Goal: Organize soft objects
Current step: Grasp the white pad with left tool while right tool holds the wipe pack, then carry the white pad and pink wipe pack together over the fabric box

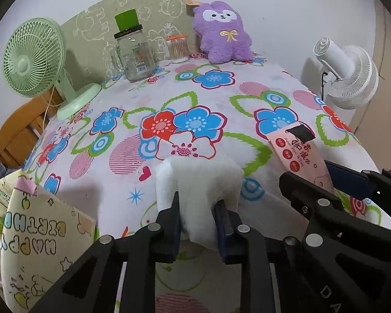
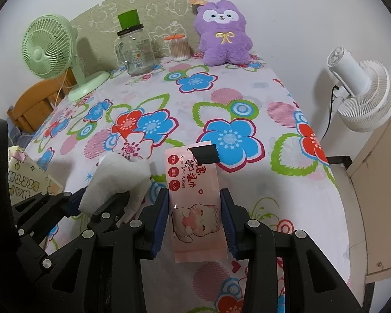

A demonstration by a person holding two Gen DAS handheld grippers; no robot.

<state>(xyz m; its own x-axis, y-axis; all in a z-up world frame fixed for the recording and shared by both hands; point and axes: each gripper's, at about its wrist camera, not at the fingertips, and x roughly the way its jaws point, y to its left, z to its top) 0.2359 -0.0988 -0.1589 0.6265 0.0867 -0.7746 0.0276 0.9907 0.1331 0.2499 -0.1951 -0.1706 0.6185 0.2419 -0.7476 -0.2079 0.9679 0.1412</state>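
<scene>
My left gripper (image 1: 196, 208) is shut on a white wet wipe (image 1: 203, 180), held folded just above the flowered tablecloth (image 1: 195, 99). The wipe also shows at the left of the right wrist view (image 2: 117, 177). My right gripper (image 2: 194, 206) is shut on a pink pack of mini wipes (image 2: 193, 195) with a cat picture and a black tape tab. The pack shows at the right of the left wrist view (image 1: 297, 151), with the right gripper (image 1: 325, 182) around it. A purple plush toy (image 1: 223, 31) sits upright at the table's far edge.
A green fan (image 1: 36, 60) stands at the far left, a glass jar with a green lid (image 1: 133, 49) and a cotton-swab tub (image 1: 178, 48) at the back. A white fan (image 1: 346, 75) is off the right edge. A birthday gift bag (image 1: 34, 247) is at the near left.
</scene>
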